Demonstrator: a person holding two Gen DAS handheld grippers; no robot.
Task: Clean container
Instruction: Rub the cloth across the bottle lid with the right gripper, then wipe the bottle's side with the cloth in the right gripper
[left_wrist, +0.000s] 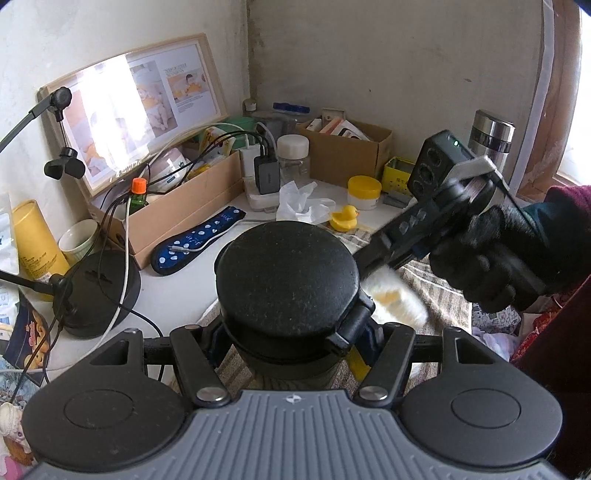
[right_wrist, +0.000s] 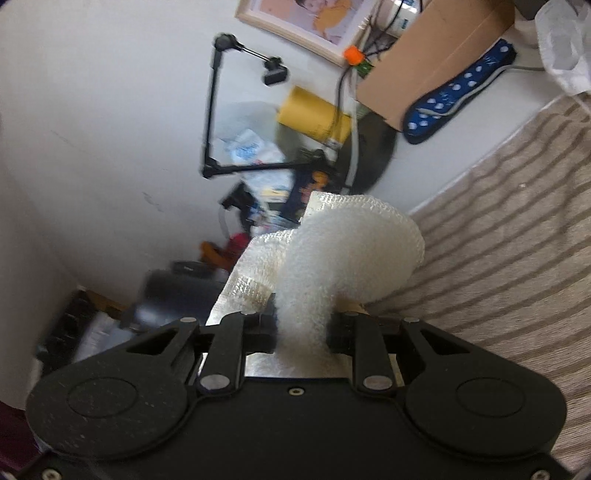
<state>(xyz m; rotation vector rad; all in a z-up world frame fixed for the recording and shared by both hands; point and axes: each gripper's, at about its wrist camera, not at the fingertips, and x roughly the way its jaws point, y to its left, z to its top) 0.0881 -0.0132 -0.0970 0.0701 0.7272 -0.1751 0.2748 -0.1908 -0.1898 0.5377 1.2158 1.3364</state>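
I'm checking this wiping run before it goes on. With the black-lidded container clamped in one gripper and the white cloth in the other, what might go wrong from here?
1. The left gripper grips the container low beneath its wide lid, so a sideways push from wiping might tilt it.
2. The cloth bulges loosely out of the right gripper and could slip or bunch.
3. The rubber duck and yellow-lidded jar sit just behind and could get knocked.

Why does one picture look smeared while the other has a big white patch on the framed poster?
Right wrist view: motion blur smears the background clutter, though the white cloth in the right gripper stays fairly crisp. Left wrist view: sharp, but window light glares off the framed poster, washing it out; the fisheye lens bends the walls.
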